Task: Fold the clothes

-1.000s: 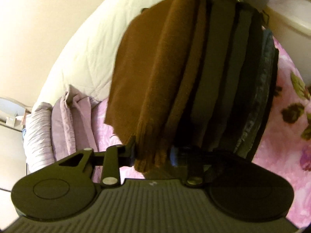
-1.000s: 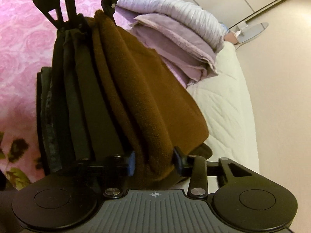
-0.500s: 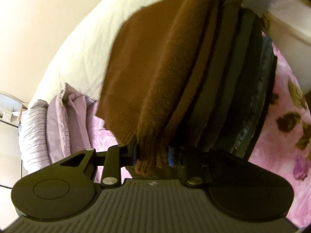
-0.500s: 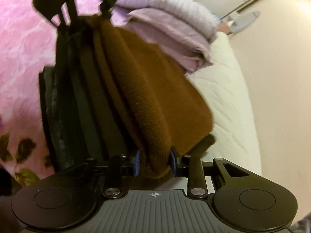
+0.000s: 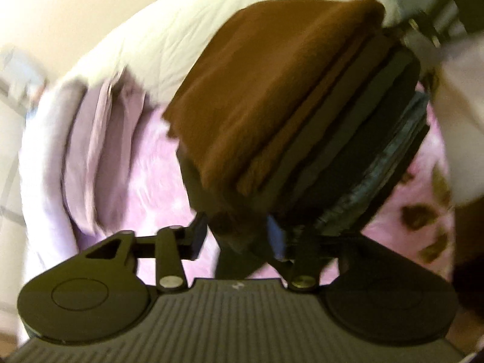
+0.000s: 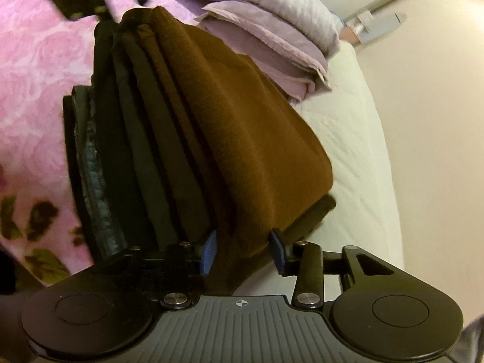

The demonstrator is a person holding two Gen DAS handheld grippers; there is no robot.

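A folded brown knit garment (image 5: 266, 90) lies on top of a stack of dark folded clothes (image 5: 357, 139) on the pink floral bedspread. It also shows in the right wrist view (image 6: 242, 127), above the dark stack (image 6: 133, 139). My left gripper (image 5: 236, 236) is open, its jaws spread wide at the near end of the brown garment. My right gripper (image 6: 243, 252) is open too, its blue pads either side of the garment's other end. The left view is blurred.
A pile of folded lilac and pale bedding (image 6: 272, 30) lies on the bedspread (image 6: 33, 69) beside the stack. A white quilted mattress edge (image 6: 357, 139) runs along a cream wall. The bedding also shows in the left wrist view (image 5: 90, 151).
Both grippers have opened and let go of the brown garment, which has come down onto the dark stack. The left gripper has drawn back a little.
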